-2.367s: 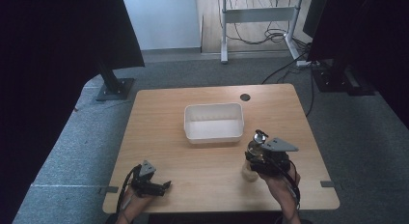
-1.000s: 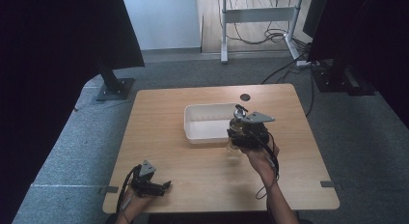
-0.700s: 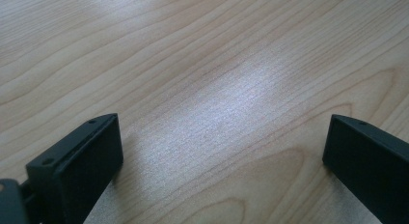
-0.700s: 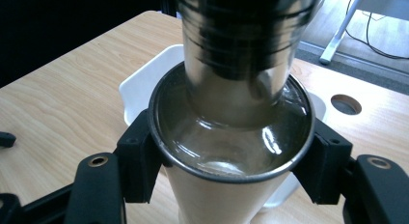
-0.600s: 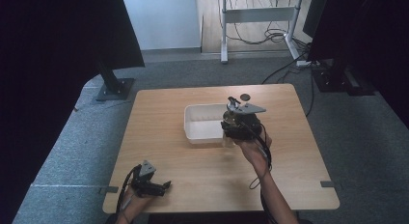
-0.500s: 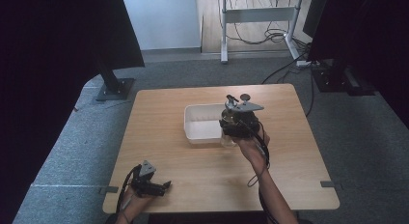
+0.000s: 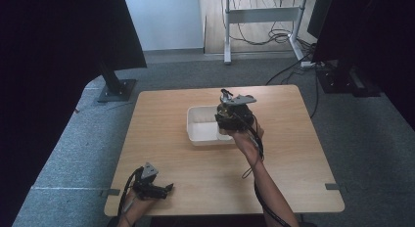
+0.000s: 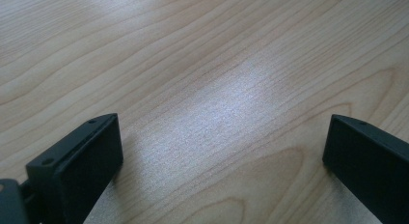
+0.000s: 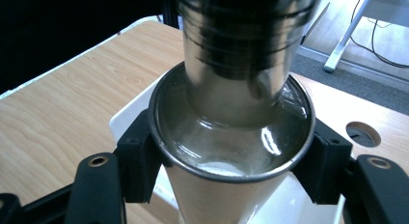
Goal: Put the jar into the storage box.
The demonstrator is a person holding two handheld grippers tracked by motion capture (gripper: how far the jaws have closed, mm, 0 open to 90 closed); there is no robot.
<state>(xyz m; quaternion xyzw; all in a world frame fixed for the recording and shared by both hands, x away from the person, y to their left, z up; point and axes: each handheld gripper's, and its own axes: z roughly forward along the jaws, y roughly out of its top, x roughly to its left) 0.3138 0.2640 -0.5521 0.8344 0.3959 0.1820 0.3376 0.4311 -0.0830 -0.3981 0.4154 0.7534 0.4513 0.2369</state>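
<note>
My right gripper [image 7: 230, 120] hangs over the right end of a white rectangular tray [image 7: 198, 138] in the middle of the wooden table. Its jaws are shut on a shiny metal cup [image 9: 231, 113]: the two black pads press on the wide rim from either side in the right gripper view, where the gripper [image 9: 231, 156] points down at the tray [image 9: 129, 113]. A cream-coloured part of the cup shows below the rim. My left gripper [image 7: 159, 189] rests near the table's front left edge. Its jaws stand wide apart over bare wood in the left gripper view [image 8: 222, 151].
A round cable hole [image 9: 362, 133] sits in the tabletop beyond the tray. Dark screens on black stands flank the table at left and right. A desk frame with cables stands on the floor behind.
My right gripper has carried the metal cup from the front right of the table up to the tray's right end. The left gripper has stayed where it was.
</note>
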